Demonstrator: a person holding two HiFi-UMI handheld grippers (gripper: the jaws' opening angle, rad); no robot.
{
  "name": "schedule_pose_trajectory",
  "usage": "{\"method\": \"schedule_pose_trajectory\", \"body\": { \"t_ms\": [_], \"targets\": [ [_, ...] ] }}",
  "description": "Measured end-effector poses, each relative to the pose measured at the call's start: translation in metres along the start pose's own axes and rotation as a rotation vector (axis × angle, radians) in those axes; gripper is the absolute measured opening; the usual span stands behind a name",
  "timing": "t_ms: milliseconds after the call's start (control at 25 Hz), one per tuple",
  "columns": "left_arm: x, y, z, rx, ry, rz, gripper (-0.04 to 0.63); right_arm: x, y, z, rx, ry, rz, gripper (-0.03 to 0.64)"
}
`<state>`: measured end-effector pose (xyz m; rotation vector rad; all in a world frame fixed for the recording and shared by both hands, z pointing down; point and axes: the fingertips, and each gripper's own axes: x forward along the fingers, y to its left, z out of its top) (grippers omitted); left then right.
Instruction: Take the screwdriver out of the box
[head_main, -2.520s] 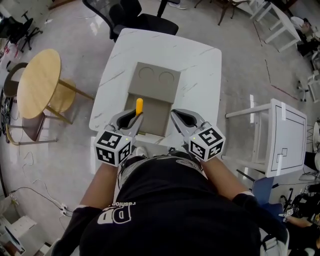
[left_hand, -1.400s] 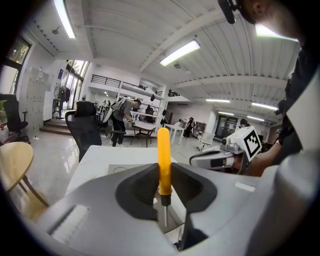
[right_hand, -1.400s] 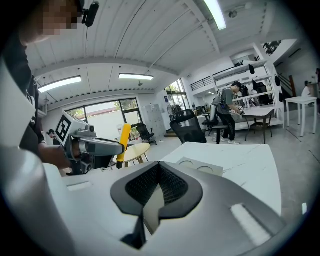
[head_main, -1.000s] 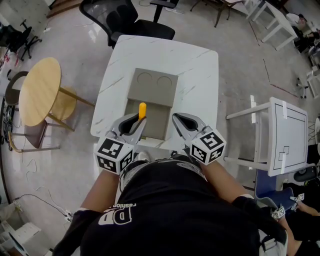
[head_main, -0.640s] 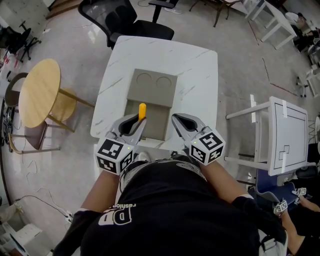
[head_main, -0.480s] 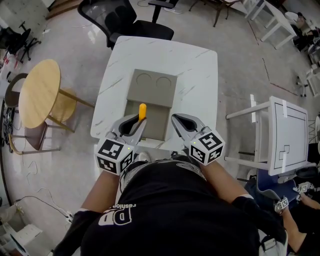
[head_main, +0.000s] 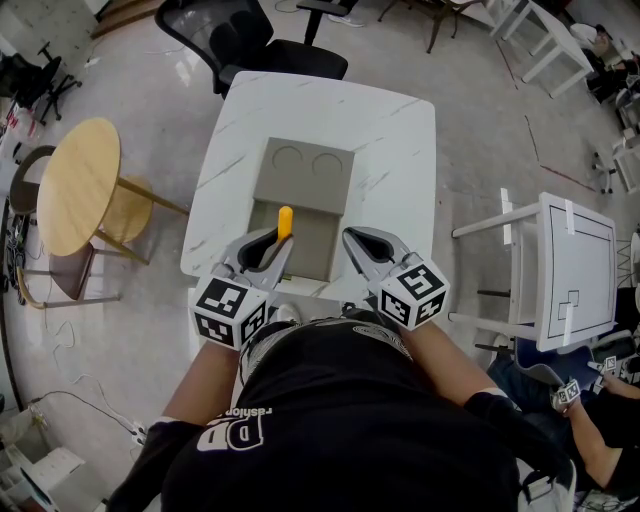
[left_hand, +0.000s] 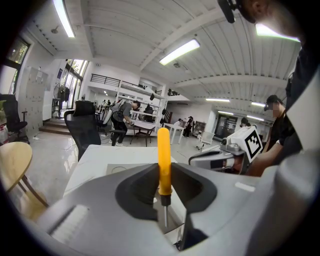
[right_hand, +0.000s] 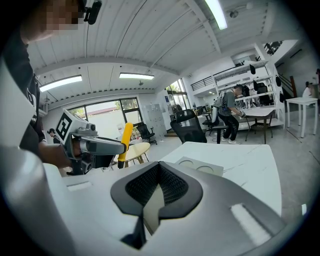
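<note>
**Screwdriver pinched upright in the left claw, over the box**

The left claw (head_main: 270, 246) is closed on the screwdriver (head_main: 284, 222). In the left gripper view its jaws press on the lower end of the yellow handle (left_hand: 164, 160). The handle stands upright above the jaws, and the thin metal shaft points down through the gap below them. The tip runs out of sight behind the claw body, so it is unclear whether it is clear of the box.

From the head view the handle sits over the near half of the tan box (head_main: 305, 205), toward that half's left side. The box lies near the middle of the white marbled desk (head_main: 395, 130). Its far half shows two round imprints side by side.

The right claw (head_main: 360, 243) is held just to the right of the left one, at about the same height, over the near right edge of the box. In the right gripper view its jaws (right_hand: 157, 192) are pressed together at the tips with nothing between them. That view also shows the left claw (right_hand: 107, 145) off to the side with the yellow handle (right_hand: 125, 140) rising from it, and the box (right_hand: 200, 166) on the desk (right_hand: 245, 160) beyond.

A black chair (head_main: 250, 40) stands at the far edge of the desk. A round wooden table (head_main: 75, 170) stands to the desk's left, well apart from it.
</note>
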<state>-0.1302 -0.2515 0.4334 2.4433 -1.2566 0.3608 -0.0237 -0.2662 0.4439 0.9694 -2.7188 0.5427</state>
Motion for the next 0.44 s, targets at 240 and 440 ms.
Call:
{"method": "schedule_pose_trajectory", "body": {
  "t_ms": [240, 440],
  "targets": [
    [0.0009, 0.0006, -0.0012, -0.001, -0.001, 0.003, 0.137, 0.0004, -0.0006, -0.0016, -0.004, 0.003, 0.001, 0.000],
    [0.0010, 0.0002, -0.0003, 0.001, 0.001, 0.004, 0.137, -0.0003, -0.0013, -0.0010, -0.008, 0.006, 0.000, 0.000]
  ]
}}
